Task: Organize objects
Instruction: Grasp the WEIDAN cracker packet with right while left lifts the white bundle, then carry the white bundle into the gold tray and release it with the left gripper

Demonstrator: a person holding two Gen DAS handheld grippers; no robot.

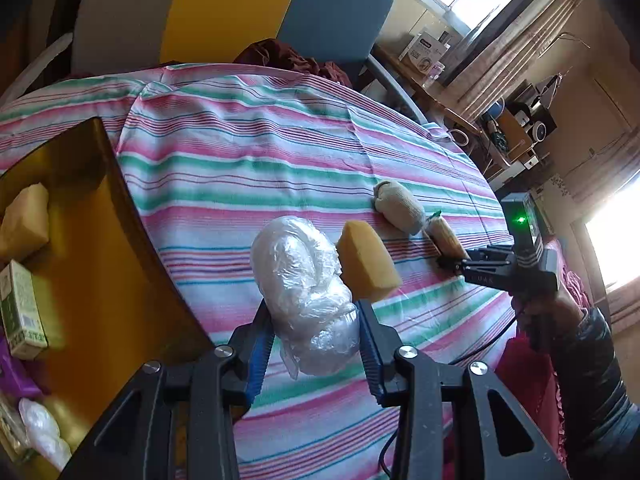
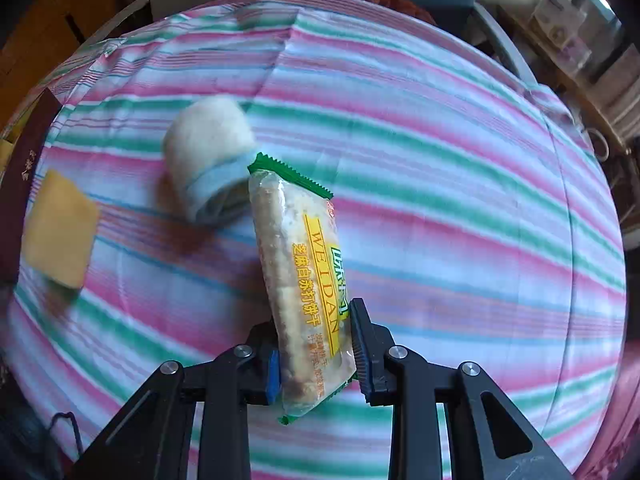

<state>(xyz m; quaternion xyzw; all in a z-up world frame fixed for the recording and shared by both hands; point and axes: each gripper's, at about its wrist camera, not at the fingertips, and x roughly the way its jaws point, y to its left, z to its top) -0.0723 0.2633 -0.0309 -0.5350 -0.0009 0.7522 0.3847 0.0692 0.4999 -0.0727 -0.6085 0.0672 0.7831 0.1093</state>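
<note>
My left gripper (image 1: 313, 312) is shut on a white bundle wrapped in clear plastic (image 1: 300, 280), its blue pads pressing both sides. Just past it a yellow sponge (image 1: 368, 266) lies on the striped cloth (image 1: 240, 152). Farther right lie a rolled grey sock (image 1: 400, 206) and a cracker packet (image 1: 444, 238), with my right gripper (image 1: 452, 262) at the packet's near end. In the right wrist view my right gripper (image 2: 314, 332) is shut on the green-and-yellow cracker packet (image 2: 304, 264). The sock roll (image 2: 212, 168) touches its far end, and the sponge (image 2: 60, 232) lies at the left.
A shiny amber tray (image 1: 100, 240) at the left holds another sponge (image 1: 24, 220), a green carton (image 1: 22, 312), a purple packet and a plastic bundle (image 1: 40, 428). A blue chair (image 1: 336, 20) stands behind the table. A sleeved hand (image 1: 560, 320) holds the right gripper.
</note>
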